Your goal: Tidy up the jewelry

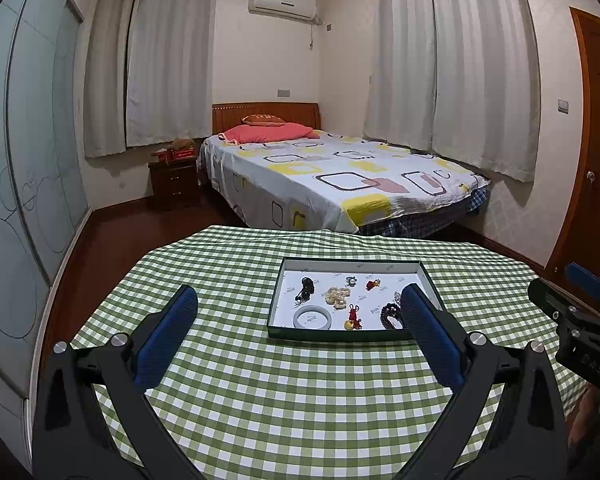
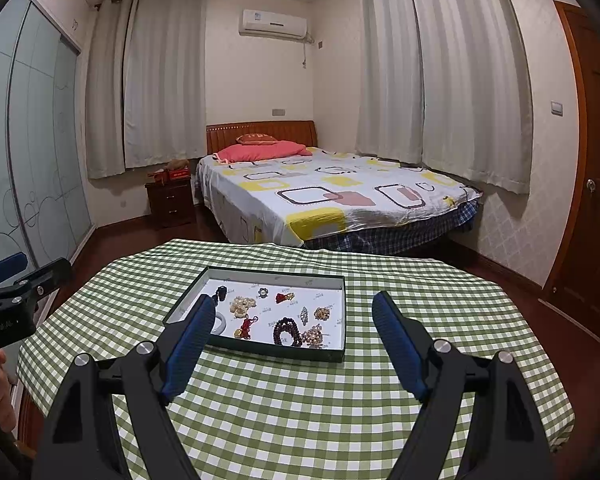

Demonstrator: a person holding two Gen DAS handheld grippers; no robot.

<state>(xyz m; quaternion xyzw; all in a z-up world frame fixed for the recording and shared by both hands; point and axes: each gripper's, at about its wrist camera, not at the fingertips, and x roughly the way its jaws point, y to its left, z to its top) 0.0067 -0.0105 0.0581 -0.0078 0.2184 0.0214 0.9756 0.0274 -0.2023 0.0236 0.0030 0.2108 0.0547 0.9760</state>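
Both empty and spread wide, left tool [image 1: 300,332] and right tool [image 2: 294,338], hovering short of the jewelry tray [image 2: 260,350] mid-frame on the table [image 2: 300,420], long side across, roughly equally near.

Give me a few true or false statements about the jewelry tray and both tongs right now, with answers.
1. All the jewelry lies inside the tray. True.
2. The right tongs hold the dark bead bracelet. False: open, empty, and the bracelet lies in the tray.
3. The white bangle sits at the tray's near left corner. True.
4. The left tongs are shut. False: open with nothing between them.
5. The tablecloth is red. False: green and white check.
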